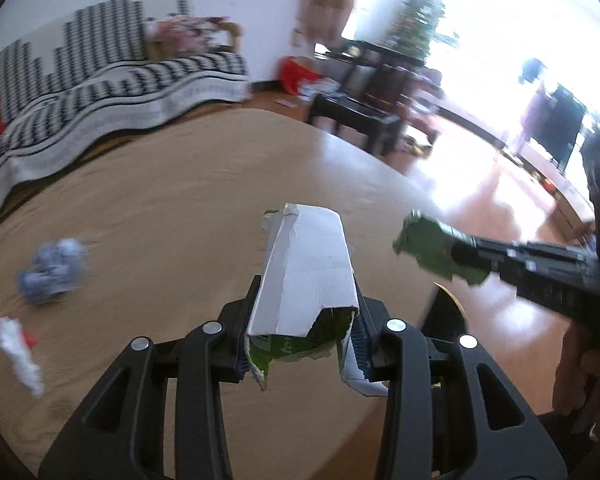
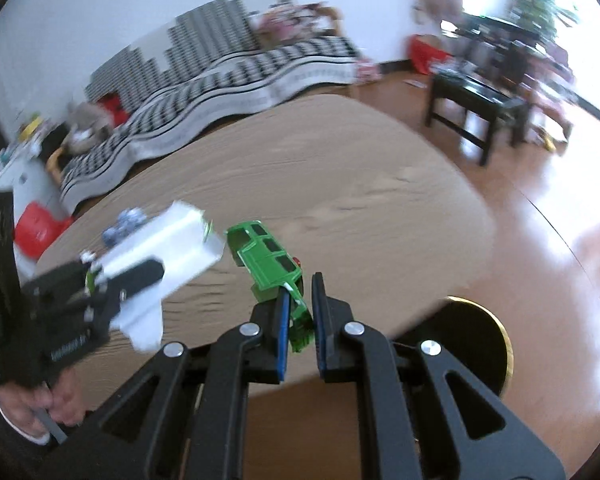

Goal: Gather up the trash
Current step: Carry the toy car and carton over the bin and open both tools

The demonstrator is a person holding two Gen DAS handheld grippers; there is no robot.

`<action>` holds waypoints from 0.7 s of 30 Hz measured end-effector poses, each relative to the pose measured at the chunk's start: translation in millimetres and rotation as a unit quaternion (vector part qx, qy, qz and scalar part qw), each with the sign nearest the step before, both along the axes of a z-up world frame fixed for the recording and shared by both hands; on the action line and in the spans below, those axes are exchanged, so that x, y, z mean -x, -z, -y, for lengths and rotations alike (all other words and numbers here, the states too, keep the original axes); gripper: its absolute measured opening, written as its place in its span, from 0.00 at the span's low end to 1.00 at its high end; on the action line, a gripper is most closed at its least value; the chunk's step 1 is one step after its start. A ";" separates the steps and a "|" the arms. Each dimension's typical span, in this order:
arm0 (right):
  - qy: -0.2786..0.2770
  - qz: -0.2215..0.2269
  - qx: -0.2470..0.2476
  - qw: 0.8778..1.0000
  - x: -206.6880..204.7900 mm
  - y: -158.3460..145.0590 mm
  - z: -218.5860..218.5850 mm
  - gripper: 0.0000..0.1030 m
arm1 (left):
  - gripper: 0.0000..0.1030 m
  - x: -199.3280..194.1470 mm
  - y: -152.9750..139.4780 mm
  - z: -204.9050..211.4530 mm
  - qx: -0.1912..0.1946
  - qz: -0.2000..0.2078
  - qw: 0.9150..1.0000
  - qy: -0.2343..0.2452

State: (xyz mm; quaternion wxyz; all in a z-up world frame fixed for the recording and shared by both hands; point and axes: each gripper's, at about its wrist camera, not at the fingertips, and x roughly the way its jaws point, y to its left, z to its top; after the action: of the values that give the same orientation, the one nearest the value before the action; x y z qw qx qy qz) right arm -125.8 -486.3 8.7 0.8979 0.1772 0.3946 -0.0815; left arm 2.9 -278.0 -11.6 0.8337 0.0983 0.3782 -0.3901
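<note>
My left gripper (image 1: pixel 306 292) is shut on a torn white carton (image 1: pixel 308 264) whose green printed inside shows at its ragged lower edge. It is held above a tan rug (image 1: pixel 172 208). My right gripper (image 2: pixel 302 288) is shut on a torn green carton piece (image 2: pixel 266 258). In the left wrist view that green piece (image 1: pixel 432 246) hangs from the right gripper (image 1: pixel 456 242), close to the right of the white carton. The right wrist view shows the left gripper (image 2: pixel 140 276) at the left, carrying the white carton (image 2: pixel 168 244). A crumpled blue-white wrapper (image 1: pixel 52 272) and a white paper scrap with red (image 1: pixel 18 348) lie on the rug.
A round black object with a gold rim (image 2: pixel 484 340) sits at the rug's near right edge. A sofa with a black-and-white cover (image 1: pixel 100 92) lines the far side. A dark low table (image 2: pixel 476 108) stands on the shiny wood floor (image 2: pixel 560 216). A person's hand (image 2: pixel 40 408) grips the left tool.
</note>
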 end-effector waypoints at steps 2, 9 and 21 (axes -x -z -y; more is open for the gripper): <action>0.035 -0.003 -0.013 0.999 21.8 2.9 33.0 0.11 | 0.37 17.4 5.7 27.4 0.001 -0.007 1.000 0.029; 0.118 -0.014 -0.034 0.992 83.6 13.7 103.0 0.11 | 0.37 62.2 29.3 102.7 -0.005 -0.030 0.994 0.102; 0.155 -0.039 -0.035 0.986 119.3 29.4 130.9 0.11 | 0.38 82.5 63.6 154.6 -0.028 -0.056 0.989 0.136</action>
State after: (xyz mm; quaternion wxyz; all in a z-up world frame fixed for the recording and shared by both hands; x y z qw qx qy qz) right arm -245.1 -617.2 -20.7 0.8516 0.2648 0.3992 -0.2129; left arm -79.6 -432.6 -75.2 0.7475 0.1500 0.4185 -0.4937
